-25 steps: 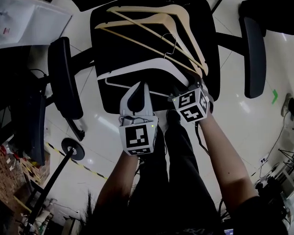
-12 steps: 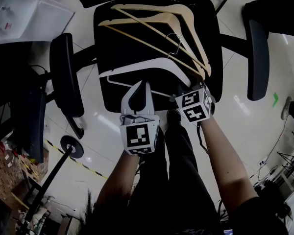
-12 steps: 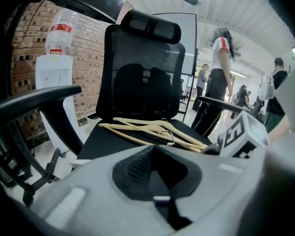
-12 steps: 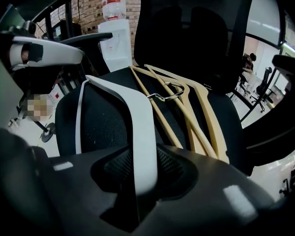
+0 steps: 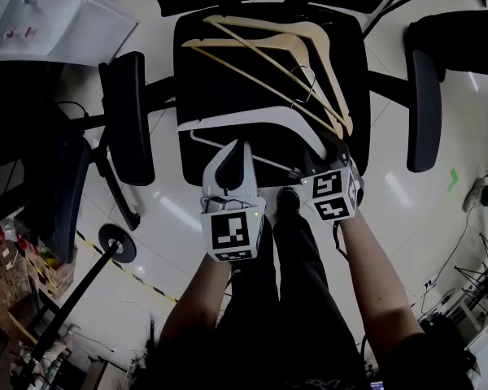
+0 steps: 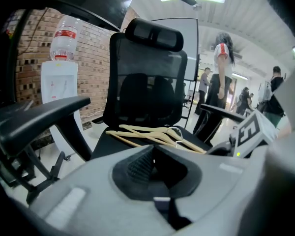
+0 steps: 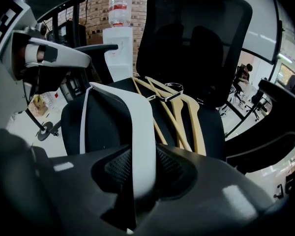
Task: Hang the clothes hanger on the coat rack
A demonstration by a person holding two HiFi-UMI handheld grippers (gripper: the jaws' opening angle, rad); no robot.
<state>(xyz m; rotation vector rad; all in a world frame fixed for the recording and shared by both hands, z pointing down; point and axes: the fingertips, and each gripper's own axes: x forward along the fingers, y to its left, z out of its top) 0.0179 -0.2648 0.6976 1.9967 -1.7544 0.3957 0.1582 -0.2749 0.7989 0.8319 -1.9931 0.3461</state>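
Note:
Several hangers lie on the black seat (image 5: 228, 80) of an office chair. Wooden hangers (image 5: 301, 47) (image 6: 157, 134) (image 7: 187, 117) are stacked toward the back. A white hanger (image 5: 244, 117) (image 7: 137, 127) lies nearest me, across the front. At the seat's front right, my right gripper (image 5: 319, 159) (image 7: 137, 173) has the white hanger's right end between its closing jaws. Both pads press on it. My left gripper (image 5: 228, 162) (image 6: 157, 168) hovers over the seat's front edge, open with nothing between its fingers.
Armrests (image 5: 130, 112) (image 5: 423, 104) flank the seat and the tall backrest (image 6: 147, 82) rises behind it. A water dispenser (image 6: 59, 82) stands by the brick wall. People (image 6: 221, 77) stand in the background. A white table (image 5: 49, 23) is at far left.
The right gripper has drawn slightly back and up at the seat's front right with the white hanger's end in it. The left gripper has barely shifted. The head view has swung a little.

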